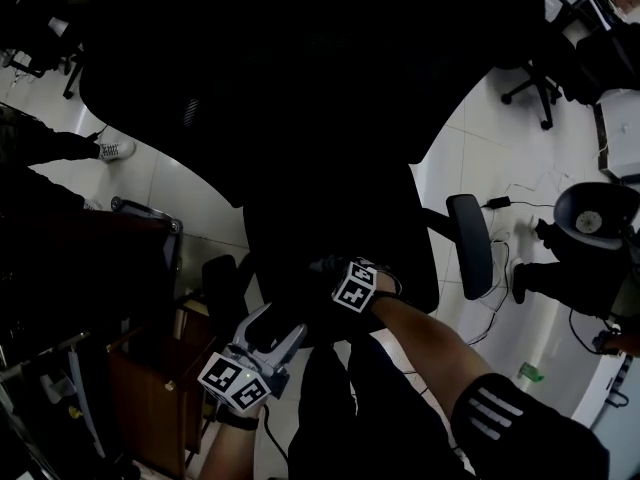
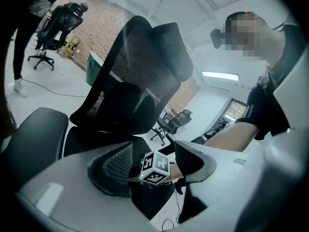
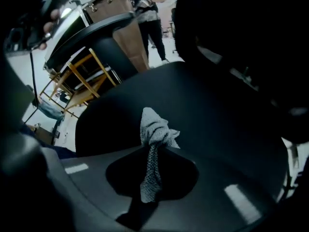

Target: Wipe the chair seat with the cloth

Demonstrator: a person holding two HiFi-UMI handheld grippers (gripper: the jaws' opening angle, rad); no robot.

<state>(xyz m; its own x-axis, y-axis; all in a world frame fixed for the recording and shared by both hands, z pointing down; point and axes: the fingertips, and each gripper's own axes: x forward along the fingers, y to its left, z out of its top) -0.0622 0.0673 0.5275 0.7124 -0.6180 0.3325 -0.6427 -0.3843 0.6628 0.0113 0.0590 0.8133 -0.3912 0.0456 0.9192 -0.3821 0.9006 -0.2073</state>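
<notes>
The cloth (image 3: 155, 129) is pinched in the right tool (image 3: 153, 150). The jaws are closed on its middle, so that a bunched head of pale fabric stands out past the tips and a tail hangs back between them. The bunch is seen low over the dark chair seat (image 3: 227, 124), towards the front edge. Whether it is pressed onto the surface cannot be told. The left tool (image 1: 275, 330) is held wide and empty just beside the chair's front left corner. Only the right tool's marker cube (image 2: 155, 168) is seen beyond its gap.

The wiping stroke itself is judged to be the step in hand. It is best done with the right tool tilted, so that fabric alone meets the upholstery and not the hard jaw tips. Because only a small wad is offered, light pressure and a firm pinch are called for, or the cloth may be dragged out of the jaws. Overlapping lanes are advised, drawn from the backrest side towards the front edge and carried out to each side below the armrest (image 1: 470, 243). A chair of this kind is likely to swivel under a sideways push. It could be steadied by the free left tool being laid against the near armrest (image 2: 36, 139).
</notes>
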